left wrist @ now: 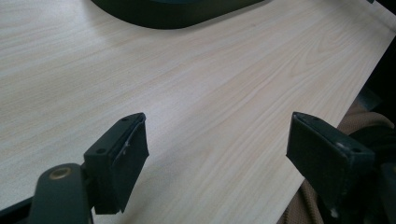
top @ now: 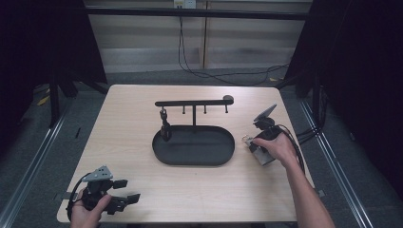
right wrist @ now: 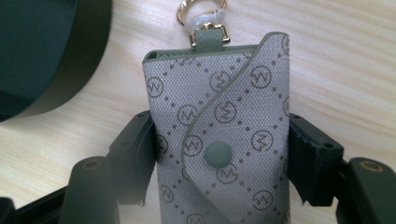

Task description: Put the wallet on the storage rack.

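Both jaws of the right hand-held gripper point(right wrist: 219, 163) are pinching the light, soft key pouch point(right wrist: 219, 126) across its middle, while the left hand-held gripper point(left wrist: 217, 158) is resting spread.

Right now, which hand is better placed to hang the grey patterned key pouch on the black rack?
Right. Its tool is already clamped on the grey patterned key pouch beside the black hook rack; the left tool sits open at the table's near corner.

Black oval tray point(top: 193, 159) mid-table point(top: 142, 190), hook rack point(top: 194, 102) rising behind (1 item hanging); cables point(top: 190, 57) on floor.
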The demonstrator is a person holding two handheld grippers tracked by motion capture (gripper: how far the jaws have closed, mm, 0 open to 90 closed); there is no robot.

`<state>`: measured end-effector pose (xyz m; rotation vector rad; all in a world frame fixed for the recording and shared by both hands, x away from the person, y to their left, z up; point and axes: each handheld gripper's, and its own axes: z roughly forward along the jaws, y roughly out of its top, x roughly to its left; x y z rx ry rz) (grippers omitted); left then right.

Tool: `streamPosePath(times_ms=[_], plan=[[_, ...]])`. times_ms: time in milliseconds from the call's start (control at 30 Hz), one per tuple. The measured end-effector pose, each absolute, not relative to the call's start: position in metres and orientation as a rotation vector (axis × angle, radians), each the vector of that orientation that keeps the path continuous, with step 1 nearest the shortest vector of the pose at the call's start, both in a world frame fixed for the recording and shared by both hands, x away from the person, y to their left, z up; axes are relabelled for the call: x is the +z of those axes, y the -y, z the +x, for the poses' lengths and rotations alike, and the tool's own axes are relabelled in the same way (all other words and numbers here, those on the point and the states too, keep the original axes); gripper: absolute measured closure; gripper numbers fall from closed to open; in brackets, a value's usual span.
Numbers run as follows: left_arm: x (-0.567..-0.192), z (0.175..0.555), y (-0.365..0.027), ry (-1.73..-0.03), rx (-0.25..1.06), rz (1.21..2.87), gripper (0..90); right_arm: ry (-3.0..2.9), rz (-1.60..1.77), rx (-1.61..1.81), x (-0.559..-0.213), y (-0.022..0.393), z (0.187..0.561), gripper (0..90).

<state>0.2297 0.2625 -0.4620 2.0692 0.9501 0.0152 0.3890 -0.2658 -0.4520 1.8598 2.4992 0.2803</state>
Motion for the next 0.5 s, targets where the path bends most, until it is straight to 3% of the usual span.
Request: streamPosePath(times_ms=[500], plan=[[-0.462,0.23,-0.261,-0.942,0.002,2.073,20.4,-2.462,1.886,0.328,-0.437,0.274,0.384,32.6]])
